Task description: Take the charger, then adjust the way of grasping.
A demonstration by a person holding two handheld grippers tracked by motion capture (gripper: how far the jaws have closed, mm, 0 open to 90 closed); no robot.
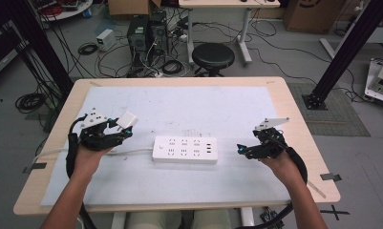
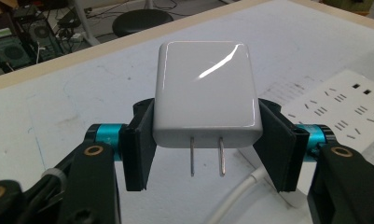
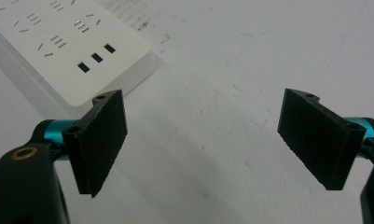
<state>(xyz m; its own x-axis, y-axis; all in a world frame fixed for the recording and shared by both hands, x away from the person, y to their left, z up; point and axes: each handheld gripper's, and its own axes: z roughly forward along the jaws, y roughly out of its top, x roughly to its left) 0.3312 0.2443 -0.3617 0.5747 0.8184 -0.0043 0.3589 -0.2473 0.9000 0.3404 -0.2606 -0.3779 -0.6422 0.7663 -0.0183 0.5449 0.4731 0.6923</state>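
Left hand-held gripper (image 2: 205,140): nearest the lens in the left gripper view, its two black pads press the flat sides of the white charger, closed onto it and holding it clear of the desk.
Desk (image 1: 294,119): pale wood under a white sheet; the high view takes in all of it, with both forearms coming in from the bottom edge.
Power strip (image 1: 185,150): white, lying flat mid-desk between the two hands; the right gripper view picks out its three small rectangular ports.
Right hand-held gripper (image 3: 205,140): jaws spread wide with nothing between them, just bare sheet; the high view puts it right of the strip.
Charger (image 2: 205,100): glossy white block; the left gripper view shows two metal prongs pointing back toward the camera; the high view places it left of the strip, well apart.
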